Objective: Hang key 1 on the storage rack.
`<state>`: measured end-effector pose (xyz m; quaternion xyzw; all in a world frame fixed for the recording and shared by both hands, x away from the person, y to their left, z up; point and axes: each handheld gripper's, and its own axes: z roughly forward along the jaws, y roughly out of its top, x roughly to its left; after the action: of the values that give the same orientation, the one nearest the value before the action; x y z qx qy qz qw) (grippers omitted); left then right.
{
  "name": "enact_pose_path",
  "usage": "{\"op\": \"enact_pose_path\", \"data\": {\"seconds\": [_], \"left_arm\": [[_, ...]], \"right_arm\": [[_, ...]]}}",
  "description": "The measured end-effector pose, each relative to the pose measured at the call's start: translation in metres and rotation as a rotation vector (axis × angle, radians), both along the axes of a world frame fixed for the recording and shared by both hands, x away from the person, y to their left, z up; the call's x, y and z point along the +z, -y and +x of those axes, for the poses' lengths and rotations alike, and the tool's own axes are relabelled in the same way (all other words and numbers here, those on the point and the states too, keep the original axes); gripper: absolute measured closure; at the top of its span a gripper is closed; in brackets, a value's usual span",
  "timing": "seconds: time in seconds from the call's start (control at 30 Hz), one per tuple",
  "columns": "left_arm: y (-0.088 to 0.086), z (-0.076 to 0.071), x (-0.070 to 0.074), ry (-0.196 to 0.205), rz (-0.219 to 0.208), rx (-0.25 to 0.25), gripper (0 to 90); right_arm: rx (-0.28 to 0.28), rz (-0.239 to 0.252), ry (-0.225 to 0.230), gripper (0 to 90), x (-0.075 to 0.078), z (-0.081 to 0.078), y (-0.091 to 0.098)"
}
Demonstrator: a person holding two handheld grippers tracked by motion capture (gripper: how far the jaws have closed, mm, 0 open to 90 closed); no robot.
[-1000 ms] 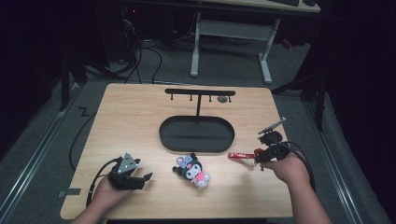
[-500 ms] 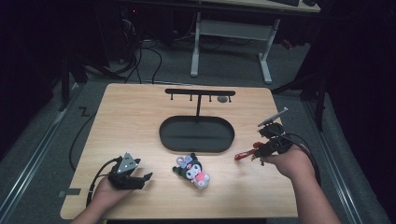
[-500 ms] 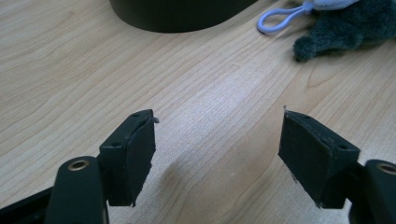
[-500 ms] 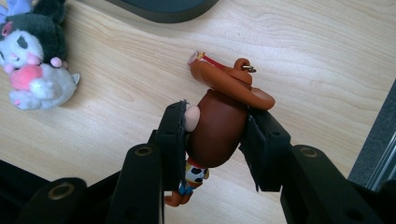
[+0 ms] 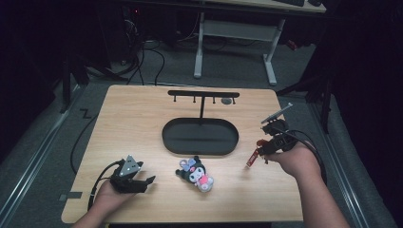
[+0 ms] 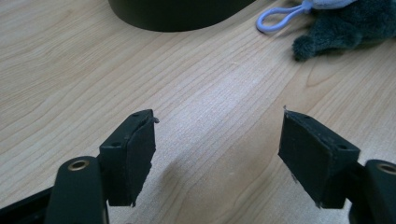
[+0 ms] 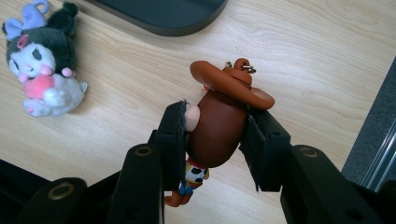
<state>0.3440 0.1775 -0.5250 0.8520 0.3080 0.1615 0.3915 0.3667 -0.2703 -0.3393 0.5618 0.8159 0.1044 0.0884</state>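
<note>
Held thing: my right gripper [image 7: 212, 135] is pinched on a small cowboy figure keychain [image 7: 217, 126], pads pressing either side of its brown head, the hat brim and the metal ring poking out past the jaw tips.
Where it is: in the high view the figure [image 5: 253, 156] hangs clear of the table [image 5: 133, 118] near the right edge, below my right gripper [image 5: 267, 147].
Long axis: it runs along my jaws, hat end away from me, boots end back toward my palm; seen from above it slants from about 1 o'clock down to 7 o'clock.
Target as I judge it: the black hanger stand [image 5: 202, 95] with its row of pegs, rising from the oval base tray [image 5: 199, 137].
The relation that matters: the peg bar lies at about 10 o'clock from my right gripper, well apart and farther across the table; the ring leads, so it would meet a peg first.
Nearer hand: the right, by far.
Left gripper [image 6: 217, 140]: jaws spread, nothing between them, resting low at the table's near left [image 5: 135, 180].
Plush keychain [image 5: 196, 173]: lies on the table between my hands, at about 2 o'clock from the left gripper, its lilac loop [image 6: 275, 17] pointing toward the tray.
Risk, I think: a small ring on a thin peg leaves little room for error.
</note>
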Motion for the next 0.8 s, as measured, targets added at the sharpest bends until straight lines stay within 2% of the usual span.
{"op": "enact_pose_path", "data": {"seconds": [0.33,0.77,0.8], "left_arm": [[-0.001,0.000,0.000,-0.004,-0.002,0.001,27.6],[-0.003,0.000,-0.001,-0.009,-0.004,0.002,27.6],[-0.003,0.000,-0.001,-0.009,-0.006,0.003,27.6]], "right_arm": [[0.023,0.004,-0.017,62.3,0.010,0.013,-0.009],[0.032,-0.007,-0.028,62.3,0.027,0.038,-0.017],[0.030,-0.007,-0.028,62.4,0.029,0.044,-0.020]]}}
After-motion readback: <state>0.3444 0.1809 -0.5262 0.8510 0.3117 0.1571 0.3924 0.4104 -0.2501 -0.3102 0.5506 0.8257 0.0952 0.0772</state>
